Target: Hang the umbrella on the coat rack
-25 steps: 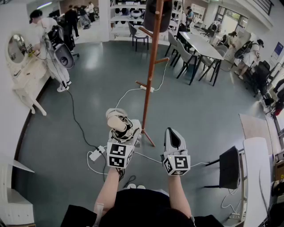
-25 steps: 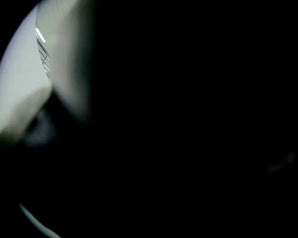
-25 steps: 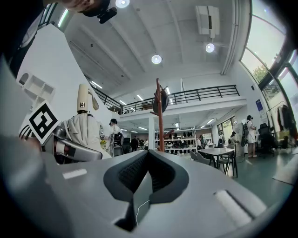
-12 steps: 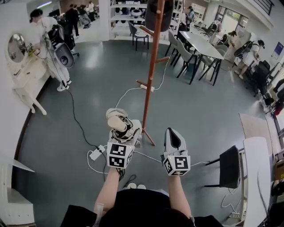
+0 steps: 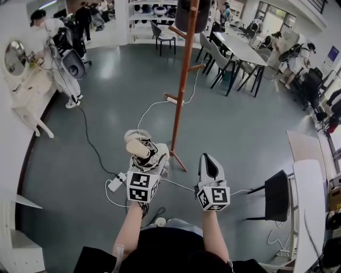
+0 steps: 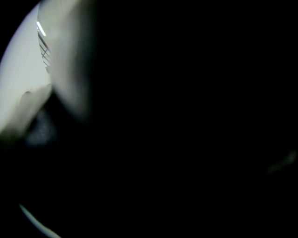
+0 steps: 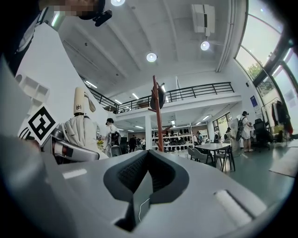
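At left tool (image 5: 149, 158) — umbrella (image 5: 137, 145), as before

Wide open grey floor (image 5: 122, 90) across the middle and left of the frame, plenty of room to swing through. At centre the coat rack (image 5: 181, 90) pole climbs, pegs jutting either side, a dark item (image 5: 187, 18) crowding its top. Power strip (image 5: 114, 184) and white cables litter its foot; black chair (image 5: 276, 198) blocks lower right.

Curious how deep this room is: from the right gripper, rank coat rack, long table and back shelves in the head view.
1. Coat rack, just ahead-left of the right gripper.
2. Long table, ahead right.
3. Shelves, back wall.
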`<state>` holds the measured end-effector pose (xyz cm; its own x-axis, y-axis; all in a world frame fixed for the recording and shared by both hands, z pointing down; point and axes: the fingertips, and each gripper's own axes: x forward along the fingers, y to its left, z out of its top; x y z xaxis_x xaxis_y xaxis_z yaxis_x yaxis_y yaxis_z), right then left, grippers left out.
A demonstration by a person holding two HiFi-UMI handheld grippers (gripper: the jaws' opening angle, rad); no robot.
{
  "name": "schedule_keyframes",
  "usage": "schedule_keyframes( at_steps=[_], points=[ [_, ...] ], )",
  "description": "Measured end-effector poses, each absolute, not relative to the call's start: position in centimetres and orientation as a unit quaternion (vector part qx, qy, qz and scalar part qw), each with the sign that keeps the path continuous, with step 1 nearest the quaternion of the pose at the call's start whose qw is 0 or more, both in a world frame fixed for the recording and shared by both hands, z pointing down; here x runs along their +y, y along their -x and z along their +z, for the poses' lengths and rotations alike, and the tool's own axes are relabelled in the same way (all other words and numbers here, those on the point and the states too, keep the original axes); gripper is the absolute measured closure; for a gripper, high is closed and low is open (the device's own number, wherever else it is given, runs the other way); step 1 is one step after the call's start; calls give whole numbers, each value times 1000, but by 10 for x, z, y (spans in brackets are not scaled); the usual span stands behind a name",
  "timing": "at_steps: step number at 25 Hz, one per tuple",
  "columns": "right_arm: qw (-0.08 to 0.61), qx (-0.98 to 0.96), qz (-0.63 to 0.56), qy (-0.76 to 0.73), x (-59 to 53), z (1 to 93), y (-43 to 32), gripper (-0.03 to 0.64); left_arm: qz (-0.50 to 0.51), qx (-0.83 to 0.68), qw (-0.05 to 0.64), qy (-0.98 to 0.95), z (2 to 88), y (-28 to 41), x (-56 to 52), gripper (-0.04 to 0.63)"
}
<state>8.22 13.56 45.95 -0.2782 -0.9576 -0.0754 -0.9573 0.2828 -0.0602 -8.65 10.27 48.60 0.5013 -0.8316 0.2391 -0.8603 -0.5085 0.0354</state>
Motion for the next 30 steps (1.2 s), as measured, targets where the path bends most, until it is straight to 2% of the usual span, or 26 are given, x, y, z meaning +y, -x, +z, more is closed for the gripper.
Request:
schedule_keyframes(
  at_steps=[11, 18, 26, 30],
  points=[
    [53, 791, -15, 610, 99, 472, -83, 609, 107, -487, 81, -863, 498, 93, 57, 298],
    [63, 799, -7, 598, 16, 471, -94, 609, 118, -485, 73, -863, 510, 77, -18, 298],
    [93, 830, 21, 550, -98, 419, -114, 609, 131, -475, 73, -867, 492, 37, -115, 298],
    [84, 844, 27, 529, -163, 417, -117, 609, 123, -488, 78, -861, 487, 23, -169, 298]
  ],
)
